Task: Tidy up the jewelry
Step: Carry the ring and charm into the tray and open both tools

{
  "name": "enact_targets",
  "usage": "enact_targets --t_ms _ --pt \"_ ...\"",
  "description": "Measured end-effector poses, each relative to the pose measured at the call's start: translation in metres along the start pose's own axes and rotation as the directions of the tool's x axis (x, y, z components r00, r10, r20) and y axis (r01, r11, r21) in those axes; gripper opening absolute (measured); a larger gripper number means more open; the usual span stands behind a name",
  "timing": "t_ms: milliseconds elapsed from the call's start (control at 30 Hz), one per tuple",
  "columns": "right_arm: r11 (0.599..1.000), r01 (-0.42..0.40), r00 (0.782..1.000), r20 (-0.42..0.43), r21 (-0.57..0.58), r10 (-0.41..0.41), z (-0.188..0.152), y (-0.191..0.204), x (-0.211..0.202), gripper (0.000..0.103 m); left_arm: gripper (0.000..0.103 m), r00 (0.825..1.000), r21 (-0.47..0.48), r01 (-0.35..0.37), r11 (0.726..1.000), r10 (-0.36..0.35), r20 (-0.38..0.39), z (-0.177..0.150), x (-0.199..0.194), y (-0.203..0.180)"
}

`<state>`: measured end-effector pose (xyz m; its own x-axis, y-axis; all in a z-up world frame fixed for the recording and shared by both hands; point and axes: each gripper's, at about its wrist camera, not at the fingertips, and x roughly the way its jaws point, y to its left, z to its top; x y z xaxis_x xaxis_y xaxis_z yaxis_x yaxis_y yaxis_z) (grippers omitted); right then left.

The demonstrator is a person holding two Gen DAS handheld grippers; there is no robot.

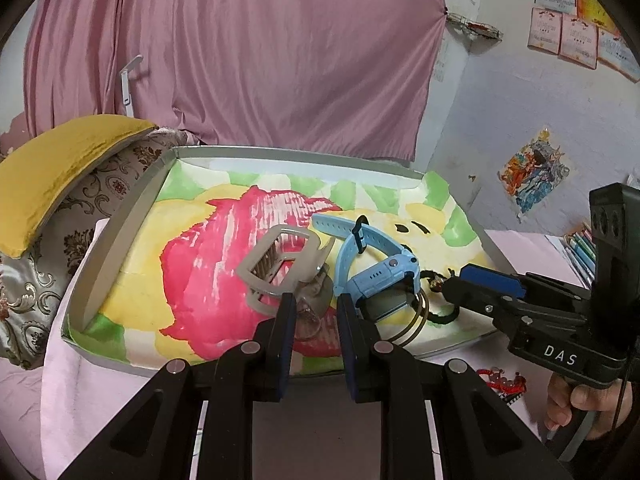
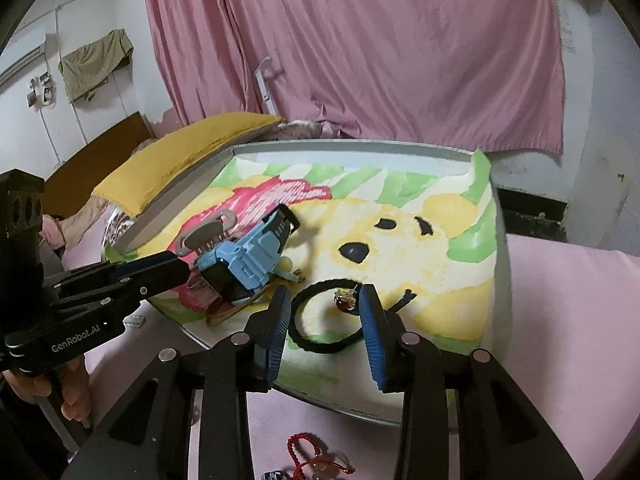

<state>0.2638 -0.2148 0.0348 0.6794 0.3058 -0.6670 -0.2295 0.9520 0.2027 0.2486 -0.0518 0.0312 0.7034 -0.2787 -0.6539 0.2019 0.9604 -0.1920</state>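
Note:
A grey-rimmed tray [image 1: 120, 216] lined with a painted sheet holds the jewelry. In it lie a grey hair claw [image 1: 280, 268], a light blue watch [image 1: 380, 268], thin gold bangles [image 1: 416, 320] and a black cord bracelet [image 2: 320, 344] with an amber bead [image 2: 346, 302]. My left gripper [image 1: 316, 308] is open at the tray's near edge, over a small clear item between claw and watch. My right gripper [image 2: 324, 312] is open, its fingers either side of the cord loop and bead. It also shows in the left wrist view [image 1: 452, 280]. A red string bracelet [image 2: 316, 460] lies outside the tray.
The tray [image 2: 360, 146] rests on pink bedding [image 2: 580, 300]. A yellow cushion [image 1: 60, 168] and patterned pillow [image 1: 40, 280] lie to its left. A pink curtain [image 1: 240, 60] hangs behind. Colored pencils [image 1: 580, 244] lie at the far right.

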Motion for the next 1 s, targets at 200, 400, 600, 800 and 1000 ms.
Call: enact_targets --t_ms 200,400,600,800,1000 --pt "0.999 0.048 0.992 0.117 -0.008 -0.047 -0.001 0.001 -0.025 0.052 0.035 0.998 -0.014 0.004 1.0 -0.003 0.058 0.0 -0.01 0.002" --pt "0.996 0.085 0.967 0.242 -0.003 -0.082 -0.004 0.0 -0.052 0.086 0.068 0.978 -0.054 -0.014 0.998 0.025 0.208 -0.003 -0.036 0.008" --pt "0.993 0.12 0.934 0.341 -0.011 -0.109 -0.012 0.006 -0.071 0.099 0.098 0.946 -0.095 -0.03 0.995 0.059 0.319 -0.009 -0.057 0.013" --pt "0.994 0.11 0.9 0.427 -0.019 -0.091 -0.018 0.009 -0.093 0.101 0.102 0.913 -0.118 -0.04 0.992 0.084 0.399 -0.015 -0.073 0.017" --pt "0.995 0.099 0.87 0.489 -0.033 -0.07 -0.027 0.016 -0.113 0.101 0.102 0.9 -0.08 -0.057 0.995 0.086 0.426 -0.025 -0.092 0.013"
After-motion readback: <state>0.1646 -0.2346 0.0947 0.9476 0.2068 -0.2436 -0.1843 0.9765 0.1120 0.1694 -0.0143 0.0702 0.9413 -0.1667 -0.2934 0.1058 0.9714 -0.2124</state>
